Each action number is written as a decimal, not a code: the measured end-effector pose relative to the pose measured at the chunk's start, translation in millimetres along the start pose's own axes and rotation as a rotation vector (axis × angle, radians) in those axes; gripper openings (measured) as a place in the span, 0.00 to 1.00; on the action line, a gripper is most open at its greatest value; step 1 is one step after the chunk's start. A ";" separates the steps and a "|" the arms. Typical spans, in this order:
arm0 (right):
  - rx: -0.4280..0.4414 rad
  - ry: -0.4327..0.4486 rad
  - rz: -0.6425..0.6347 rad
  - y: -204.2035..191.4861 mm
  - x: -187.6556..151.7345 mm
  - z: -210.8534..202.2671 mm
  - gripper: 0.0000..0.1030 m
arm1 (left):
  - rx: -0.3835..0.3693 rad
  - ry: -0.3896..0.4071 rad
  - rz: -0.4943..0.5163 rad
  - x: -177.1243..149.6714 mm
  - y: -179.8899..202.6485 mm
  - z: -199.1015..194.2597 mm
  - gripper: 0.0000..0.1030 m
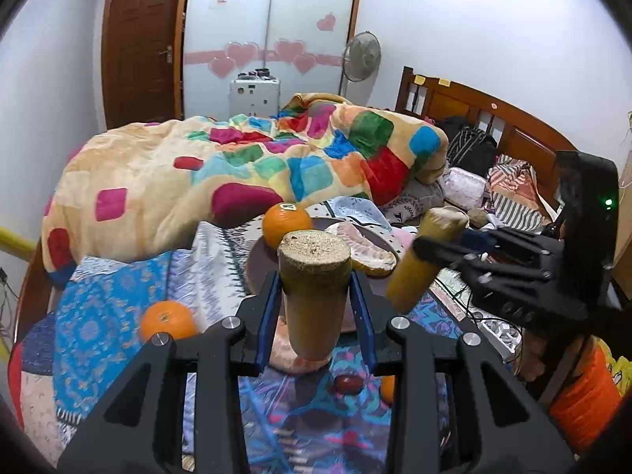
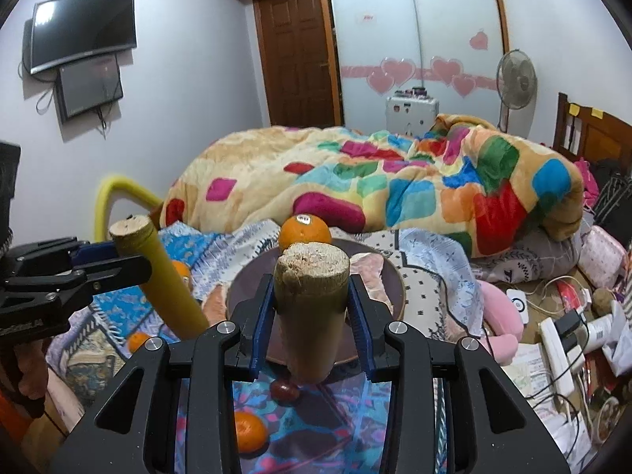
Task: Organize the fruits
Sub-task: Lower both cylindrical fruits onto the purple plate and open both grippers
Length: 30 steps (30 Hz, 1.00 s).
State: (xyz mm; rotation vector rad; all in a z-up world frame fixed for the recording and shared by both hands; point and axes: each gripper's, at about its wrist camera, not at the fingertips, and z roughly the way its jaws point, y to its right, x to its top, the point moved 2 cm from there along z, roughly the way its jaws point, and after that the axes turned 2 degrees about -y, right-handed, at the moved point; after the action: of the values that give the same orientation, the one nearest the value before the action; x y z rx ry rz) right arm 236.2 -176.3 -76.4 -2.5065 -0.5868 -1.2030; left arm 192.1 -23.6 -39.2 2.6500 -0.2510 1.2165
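My left gripper (image 1: 315,282) is shut on a short yellow-brown sugarcane piece (image 1: 312,308), held upright over the patterned bedspread. To its right, my right gripper (image 1: 428,251) clamps a second, tilted cane piece (image 1: 418,268). In the right wrist view, my right gripper (image 2: 311,284) holds its cane piece (image 2: 310,316); my left gripper (image 2: 132,262) stands at the left with the other cane (image 2: 166,280). A dark round plate (image 1: 256,268) (image 2: 395,288) carries a stickered orange (image 1: 286,225) (image 2: 304,231) and a peeled pomelo segment (image 1: 367,247) (image 2: 371,264). Loose on the bedspread lie an orange (image 1: 168,320), a small red fruit (image 2: 285,389) and a tangerine (image 2: 249,430).
A thick multicoloured quilt (image 1: 237,166) is heaped behind the plate. A power strip (image 2: 557,351), cables and clutter lie at the right by the wooden headboard (image 1: 493,114). Another pomelo piece (image 1: 292,351) lies under the left cane. A standing fan (image 2: 515,79) is at the back.
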 end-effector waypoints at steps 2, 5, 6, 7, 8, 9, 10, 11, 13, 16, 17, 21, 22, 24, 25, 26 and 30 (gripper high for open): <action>0.000 -0.016 -0.006 2.0 0.9 9.6 0.32 | -0.006 -0.022 0.000 3.0 1.5 11.1 0.34; 0.000 -0.028 -0.019 3.1 6.5 24.5 0.32 | -0.029 -0.059 -0.016 10.0 0.3 32.6 0.34; 0.001 -0.034 -0.027 3.2 7.9 29.3 0.32 | -0.032 -0.064 -0.018 12.6 0.2 38.1 0.34; -0.005 -0.040 -0.035 3.4 8.5 34.5 0.32 | -0.031 -0.068 -0.020 15.9 -0.1 44.7 0.34; -0.007 -0.041 -0.039 3.6 8.1 38.2 0.32 | -0.027 -0.068 -0.022 18.1 -0.8 50.2 0.34; -0.002 -0.038 -0.038 5.2 7.6 42.6 0.32 | -0.025 -0.070 -0.026 20.1 -1.6 55.3 0.34; 0.004 -0.037 -0.033 6.6 7.4 44.8 0.32 | -0.029 -0.073 -0.031 21.7 -3.2 60.0 0.34; 0.011 -0.037 -0.028 7.5 7.3 46.0 0.32 | -0.038 -0.080 -0.039 22.8 -4.7 65.4 0.34; 0.023 -0.035 -0.012 11.8 8.0 47.2 0.32 | -0.055 -0.102 -0.055 23.5 -8.2 76.7 0.34; 0.026 -0.036 -0.012 14.2 8.4 48.8 0.33 | -0.051 -0.111 -0.057 23.3 -9.3 89.0 0.34; 0.021 -0.037 -0.016 14.4 9.2 51.1 0.33 | -0.051 -0.109 -0.052 25.1 -8.7 90.4 0.34; 0.004 -0.051 -0.020 17.9 9.1 57.8 0.37 | -0.037 -0.103 -0.020 31.0 -1.7 96.2 0.34; 0.002 -0.052 -0.023 18.0 9.5 59.4 0.37 | -0.034 -0.102 -0.013 32.1 -0.2 97.6 0.34; 0.001 -0.058 -0.036 16.7 7.5 62.2 0.38 | -0.027 -0.105 0.005 34.6 2.4 101.2 0.34; 0.000 -0.062 -0.041 16.4 6.7 63.7 0.38 | -0.023 -0.105 0.008 35.5 2.2 103.0 0.34; 0.000 -0.070 -0.045 15.5 5.1 66.0 0.39 | -0.018 -0.108 0.005 37.1 1.8 105.3 0.34; 0.024 -0.114 -0.054 16.8 -1.0 74.1 0.40 | -0.008 -0.139 -0.017 40.4 -4.8 117.8 0.34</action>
State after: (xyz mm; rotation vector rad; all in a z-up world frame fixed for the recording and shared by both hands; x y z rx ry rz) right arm 293.3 -159.3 -123.5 -2.5666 -0.6971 -1.0703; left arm 304.7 -52.7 -83.9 2.7272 -0.2547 1.0250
